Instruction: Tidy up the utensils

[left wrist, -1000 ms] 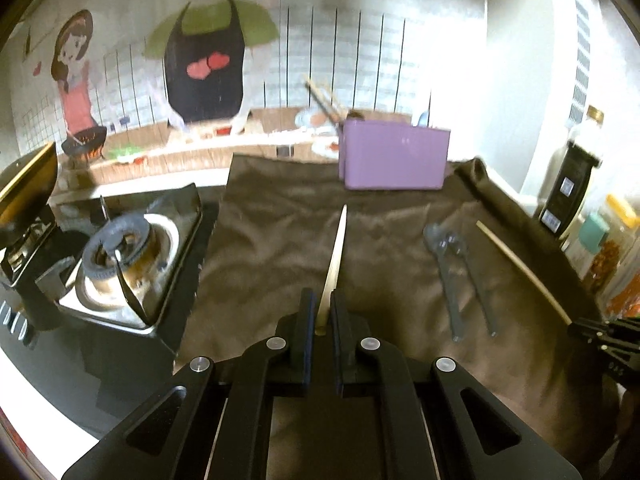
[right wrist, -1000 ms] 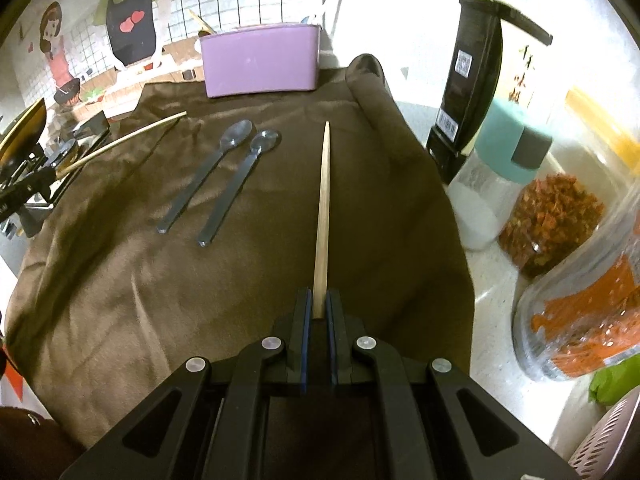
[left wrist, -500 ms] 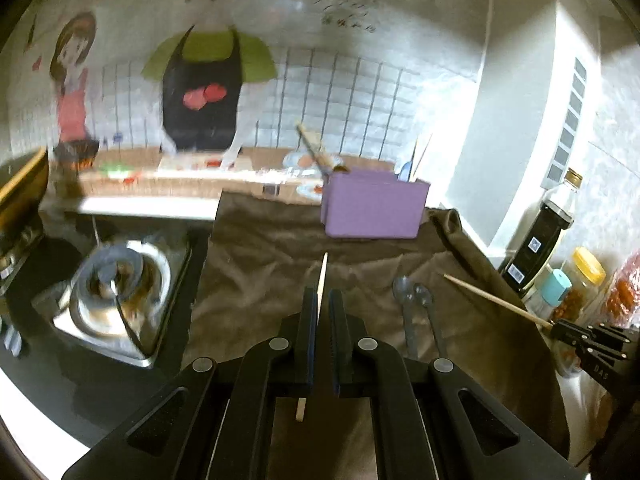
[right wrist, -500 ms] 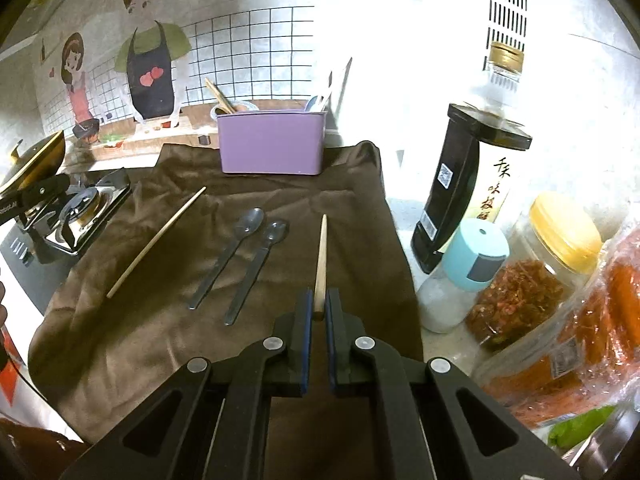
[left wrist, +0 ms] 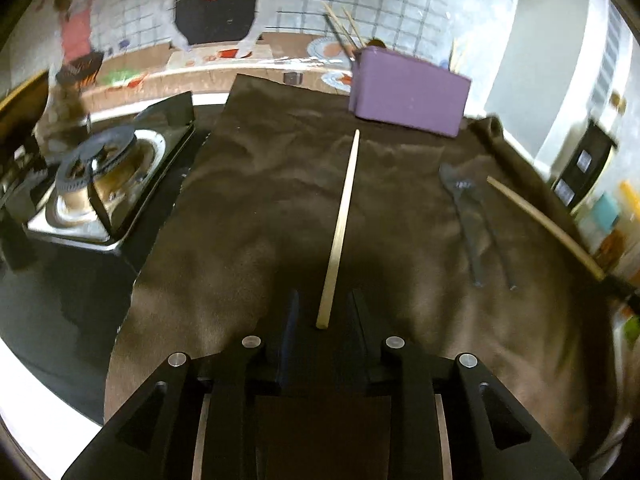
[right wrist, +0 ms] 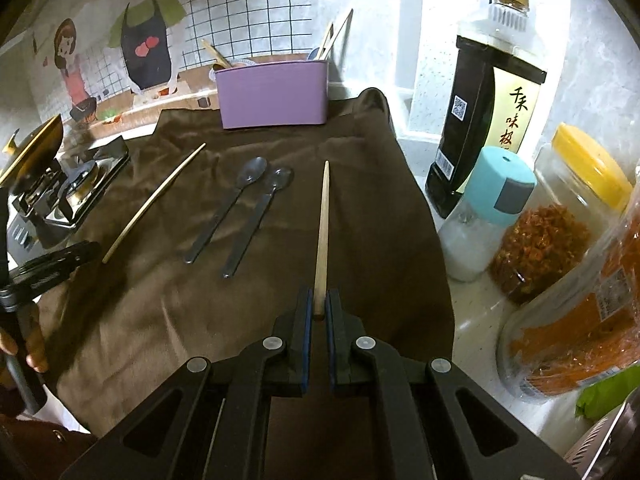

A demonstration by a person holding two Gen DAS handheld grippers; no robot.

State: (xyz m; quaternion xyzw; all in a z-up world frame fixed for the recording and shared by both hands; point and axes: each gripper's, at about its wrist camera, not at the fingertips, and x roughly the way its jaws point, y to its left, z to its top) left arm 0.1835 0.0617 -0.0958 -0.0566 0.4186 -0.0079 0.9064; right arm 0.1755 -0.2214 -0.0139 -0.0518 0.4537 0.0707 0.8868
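Two wooden chopsticks and two grey spoons are out on a brown cloth. One chopstick lies on the cloth with its near end between the fingers of my left gripper. Those jaws are opening and the pads stand clear of it. My right gripper is shut on the thick end of the other chopstick, which points away at the purple utensil holder. The spoons lie side by side between the two chopsticks. The holder has several utensils standing in it.
A gas burner sits left of the cloth. On the right stand a dark sauce bottle, a teal-capped shaker and jars of red-orange food. A person's hand holds the left gripper.
My left gripper came down to the cloth, opened and let go of its chopstick, which now lies there. My right gripper rose a little, still shut on its chopstick.
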